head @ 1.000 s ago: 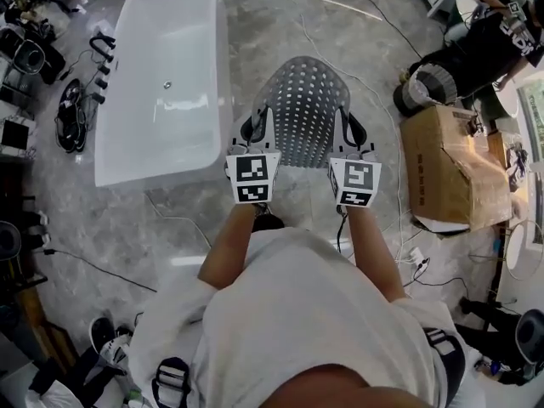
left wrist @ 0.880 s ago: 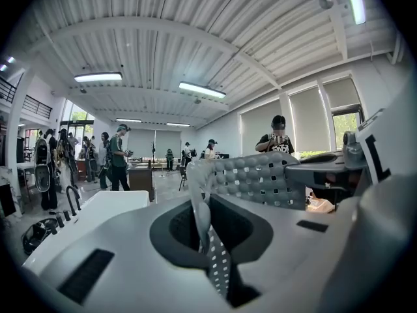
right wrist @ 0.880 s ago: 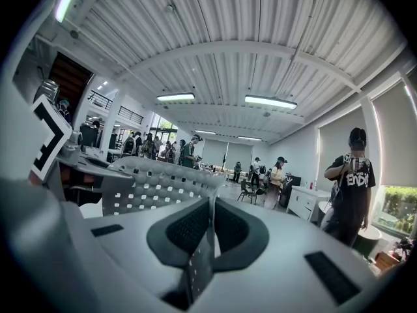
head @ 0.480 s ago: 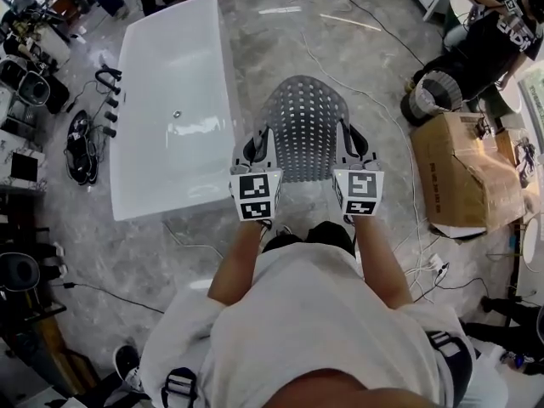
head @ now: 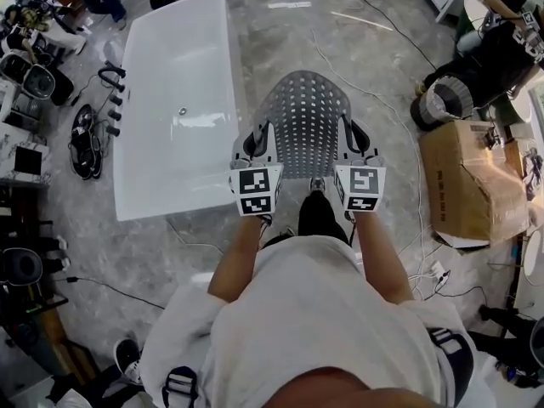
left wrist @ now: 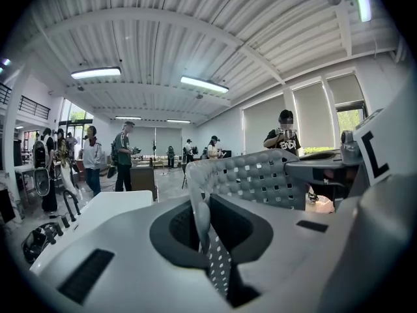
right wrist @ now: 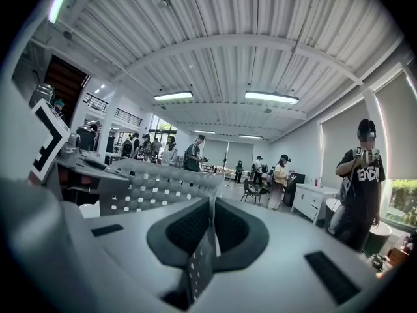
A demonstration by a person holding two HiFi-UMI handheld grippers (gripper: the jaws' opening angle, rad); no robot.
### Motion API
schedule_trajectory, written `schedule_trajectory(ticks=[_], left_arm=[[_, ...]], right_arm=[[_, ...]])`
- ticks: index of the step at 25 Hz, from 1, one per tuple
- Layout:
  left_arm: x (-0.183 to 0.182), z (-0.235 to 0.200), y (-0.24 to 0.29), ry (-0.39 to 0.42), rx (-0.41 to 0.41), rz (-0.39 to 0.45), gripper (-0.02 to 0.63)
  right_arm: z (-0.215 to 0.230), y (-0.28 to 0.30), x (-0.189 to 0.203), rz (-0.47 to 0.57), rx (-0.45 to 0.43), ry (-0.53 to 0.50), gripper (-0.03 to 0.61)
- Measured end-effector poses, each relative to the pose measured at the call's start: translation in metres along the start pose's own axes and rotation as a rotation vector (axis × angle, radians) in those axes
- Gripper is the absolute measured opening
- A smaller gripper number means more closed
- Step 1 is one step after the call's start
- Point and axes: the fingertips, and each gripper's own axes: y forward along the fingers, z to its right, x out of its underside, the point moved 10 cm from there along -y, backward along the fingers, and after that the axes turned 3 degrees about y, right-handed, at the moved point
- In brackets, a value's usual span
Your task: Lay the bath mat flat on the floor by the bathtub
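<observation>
**Item:** bath mat [head: 304, 119], grey, perforated, rounded at the far end

**Location:** off the floor [head: 280, 41], held out ahead of the person, just right of the bathtub [head: 174, 100] in the head view; not yet laid

**Hold:** left gripper [head: 257, 143] closed on the mat's near left corner, right gripper [head: 350, 143] closed on the near right corner; each pinches only a thin strip of the edge

**Hazards, as judged:**
- Slip: so little material sits in each pinch that a jerk or a snag may pull a corner free
- Fold: if the far end meets the floor first and the hands push on, it may curl under and the mat will not lie flat
- Skew: one hand lowering before the other leaves the mat crooked to the tub's side
- Obstruction: the person's leg [head: 316, 215] stands below the near edge; a cable [head: 418, 219] lies near on the right, and either under the mat would hump it
- Placement: set too close, the left edge may ride up the tub wall
</observation>
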Motion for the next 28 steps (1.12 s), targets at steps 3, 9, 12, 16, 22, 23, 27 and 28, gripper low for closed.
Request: schedule_trajectory(ticks=[3,9,12,16,22,23,27,28], left_arm=[[-0.001,-0.008,0.021,-0.007,-0.022,-0.01,0.029],[-0.013,-0.018,0.074,-0.023,-0.065,-0.037,0.029],[-0.023,-0.02,0.101,-0.033,-0.094,-0.036,0.029],[-0.034,-0.021,0.135,-0.041,-0.134,-0.039,0.028],[-0.046,-0.03,0.182,-0.049,-0.178,-0.056,0.029],[-0.049,-0.031,0.189,-0.047,-0.183,-0.057,0.029],[-0.056,-0.031,0.215,-0.038,-0.194,-0.056,0.029],[-0.058,-0.034,0.221,-0.04,-0.196,-0.054,0.029]], right_arm=[[0.008,0.026,0.0,-0.004,-0.023,0.004,0.018],[0.033,0.084,-0.008,-0.016,-0.076,-0.006,0.018],[0.05,0.111,-0.015,-0.014,-0.11,-0.022,0.018],[0.074,0.146,-0.021,-0.007,-0.149,-0.028,0.018],[0.094,0.194,-0.031,0.007,-0.195,-0.019,0.018],[0.098,0.199,-0.032,0.008,-0.202,-0.018,0.018],[0.116,0.219,-0.031,0.008,-0.21,-0.016,0.018],[0.12,0.225,-0.032,0.011,-0.21,-0.019,0.018]])
